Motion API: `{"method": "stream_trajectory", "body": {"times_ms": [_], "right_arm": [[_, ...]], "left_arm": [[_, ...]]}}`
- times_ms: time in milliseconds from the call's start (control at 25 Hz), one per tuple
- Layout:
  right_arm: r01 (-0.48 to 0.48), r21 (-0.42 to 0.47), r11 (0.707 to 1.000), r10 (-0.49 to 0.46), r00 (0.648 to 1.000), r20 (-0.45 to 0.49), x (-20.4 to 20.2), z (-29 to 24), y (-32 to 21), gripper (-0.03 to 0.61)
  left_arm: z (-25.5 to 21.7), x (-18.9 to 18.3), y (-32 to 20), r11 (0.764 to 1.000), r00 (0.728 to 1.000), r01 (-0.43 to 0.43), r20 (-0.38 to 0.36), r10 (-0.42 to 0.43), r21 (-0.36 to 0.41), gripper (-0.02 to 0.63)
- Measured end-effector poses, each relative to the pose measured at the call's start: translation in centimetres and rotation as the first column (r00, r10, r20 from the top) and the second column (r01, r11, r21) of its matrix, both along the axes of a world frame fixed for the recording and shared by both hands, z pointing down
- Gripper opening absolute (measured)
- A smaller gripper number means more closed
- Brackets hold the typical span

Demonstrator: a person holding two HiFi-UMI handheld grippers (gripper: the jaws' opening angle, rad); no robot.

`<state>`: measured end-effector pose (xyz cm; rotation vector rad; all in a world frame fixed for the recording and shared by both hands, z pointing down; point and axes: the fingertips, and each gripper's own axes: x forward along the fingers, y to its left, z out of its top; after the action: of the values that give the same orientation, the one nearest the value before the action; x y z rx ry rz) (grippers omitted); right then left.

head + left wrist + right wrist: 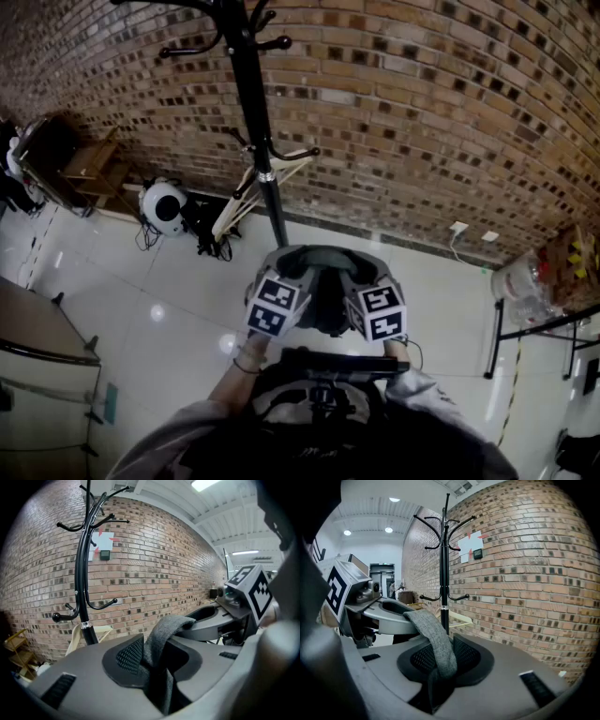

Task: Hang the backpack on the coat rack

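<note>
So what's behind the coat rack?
A brick wall is behind the coat rack. A pale wooden frame leans low down, and a white sign is stuck higher up. The pole covers part of both.

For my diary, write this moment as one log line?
left claw: shut on backpack strap | right claw: shut on backpack strap | coat rack: ahead, strap not hooked

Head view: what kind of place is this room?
Probably an indoor workroom or lab: a bare brick wall, a shiny white tiled floor, a black coat rack and ceiling lights.
</note>
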<state>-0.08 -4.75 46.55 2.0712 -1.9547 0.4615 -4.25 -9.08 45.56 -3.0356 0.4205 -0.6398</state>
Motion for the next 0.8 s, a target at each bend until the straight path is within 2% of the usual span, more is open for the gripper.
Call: {"method": "stream_trajectory", "body": {"times_ms": [280,520,800], "right_arm": [[-0.024,0.006,1.0,0.025,0.999,-0.024,0.8,-0.2,-1.7,0.098],[0.005,-0.012,1.0,-0.005,1.0,-0.029,2.2,0.0,-3.5,0.098],[0.117,-0.021,0.993,-0.118,0.992,-0.043,4.4,0.0,-6.5,0.098]], "left_arm": [[0.1,0.6,-1.6,1.0,1.0,-0.025,-0.002,0.025,-0.002,0.098],[0.0,1.9,-3.2,1.0,1.0,-0.012,0.001,0.012,-0.005,0.098],[0.0,3.6,-5.6,0.996,0.996,0.088,0.005,-0.088,-0.008,0.098]]}}
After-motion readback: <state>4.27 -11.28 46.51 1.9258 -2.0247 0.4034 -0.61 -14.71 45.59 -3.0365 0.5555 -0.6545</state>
